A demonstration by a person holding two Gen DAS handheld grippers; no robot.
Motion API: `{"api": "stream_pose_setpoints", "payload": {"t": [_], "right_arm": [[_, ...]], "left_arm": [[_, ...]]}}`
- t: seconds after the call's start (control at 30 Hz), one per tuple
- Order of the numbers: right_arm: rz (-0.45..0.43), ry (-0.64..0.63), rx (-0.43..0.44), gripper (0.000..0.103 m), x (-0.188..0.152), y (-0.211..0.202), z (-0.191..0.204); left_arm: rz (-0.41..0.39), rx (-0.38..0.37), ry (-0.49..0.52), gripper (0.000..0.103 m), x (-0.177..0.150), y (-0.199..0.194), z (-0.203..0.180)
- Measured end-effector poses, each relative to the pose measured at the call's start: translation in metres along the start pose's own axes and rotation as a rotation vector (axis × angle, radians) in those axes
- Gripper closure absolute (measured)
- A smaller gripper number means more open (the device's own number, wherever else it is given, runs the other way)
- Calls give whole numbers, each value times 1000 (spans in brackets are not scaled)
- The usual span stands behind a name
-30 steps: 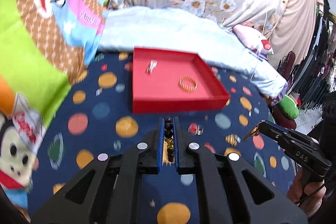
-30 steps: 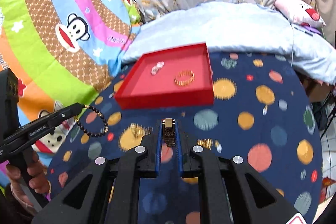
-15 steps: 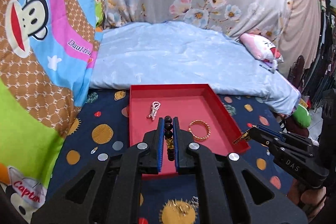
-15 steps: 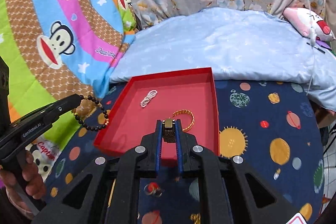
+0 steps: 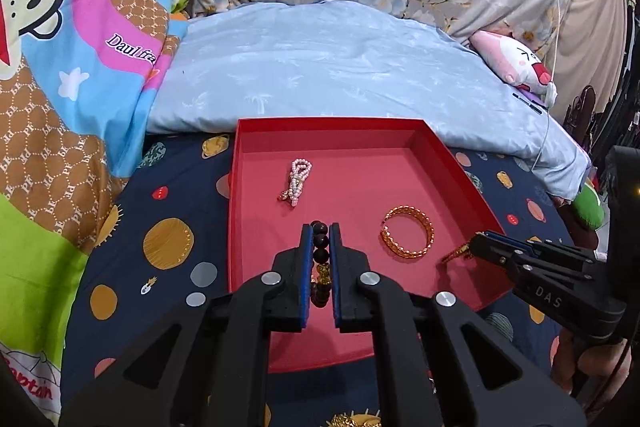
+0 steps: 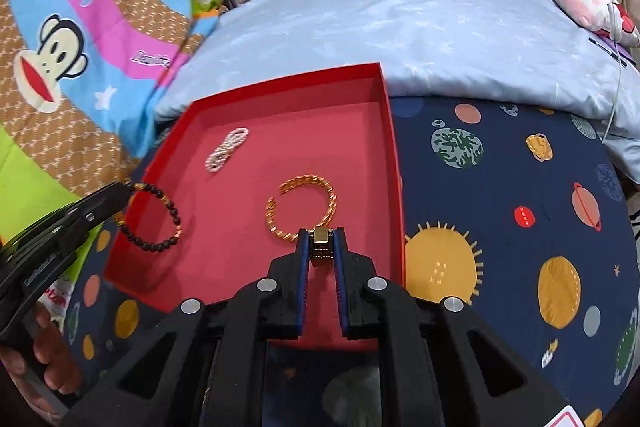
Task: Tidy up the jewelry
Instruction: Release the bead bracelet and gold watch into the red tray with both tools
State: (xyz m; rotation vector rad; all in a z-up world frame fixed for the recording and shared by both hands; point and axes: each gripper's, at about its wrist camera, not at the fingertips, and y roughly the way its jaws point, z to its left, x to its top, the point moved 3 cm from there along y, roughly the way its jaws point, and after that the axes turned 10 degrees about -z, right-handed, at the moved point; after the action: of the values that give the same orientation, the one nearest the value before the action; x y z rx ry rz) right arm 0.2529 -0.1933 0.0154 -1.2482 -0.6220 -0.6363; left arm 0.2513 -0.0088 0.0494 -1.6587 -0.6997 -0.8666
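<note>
A red tray (image 5: 240,187) (image 6: 394,163) lies on the planet-print bedspread. Inside it rest a pearl bracelet (image 5: 299,181) (image 6: 227,149) and a gold cuff bangle (image 5: 408,231) (image 6: 302,205). My left gripper (image 5: 320,227) is shut on a dark bead bracelet (image 5: 321,259) over the tray's near half. From the right wrist view that bracelet (image 6: 158,217) hangs as a loop above the tray's left edge. My right gripper (image 6: 323,233) is shut on a gold link bracelet (image 6: 322,247) above the tray's near right, close to the bangle. In the left wrist view the right gripper (image 5: 476,245) shows with gold links (image 5: 456,253) sticking out.
A light blue pillow (image 5: 340,67) lies just behind the tray, with a floral sheet and a pink plush toy (image 5: 516,63) beyond. A monkey-print quilt (image 5: 60,67) rises on the left. A hand (image 6: 44,359) grips the left tool's handle.
Both grippers have moved forward over the bedspread and down, from short of the tray to above its floor, each still carrying its bracelet.
</note>
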Motion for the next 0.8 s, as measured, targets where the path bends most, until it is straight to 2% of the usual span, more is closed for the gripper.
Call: {"api": "stream_pose_setpoints", "payload": {"t": [0.17, 0.23, 0.27, 0.37, 0.67, 0.8], "right_arm": [[-42, -2, -19, 91, 15, 13, -4], [-78, -15, -24, 85, 27, 15, -3], [-93, -21, -34, 78, 31, 16, -3], [-133, -38, -49, 75, 40, 10, -3], [-147, -32, -8, 75, 18, -22, -2], [-114, -40, 13, 75, 6, -25, 1]], "left_arm": [[7, 4, -9, 96, 0, 10, 6], [12, 6, -7, 96, -1, 14, 7], [14, 8, -7, 96, -1, 16, 8], [21, 13, -7, 96, -1, 21, 10], [23, 18, -5, 96, 0, 28, 12], [19, 25, 0, 95, 2, 32, 9]]}}
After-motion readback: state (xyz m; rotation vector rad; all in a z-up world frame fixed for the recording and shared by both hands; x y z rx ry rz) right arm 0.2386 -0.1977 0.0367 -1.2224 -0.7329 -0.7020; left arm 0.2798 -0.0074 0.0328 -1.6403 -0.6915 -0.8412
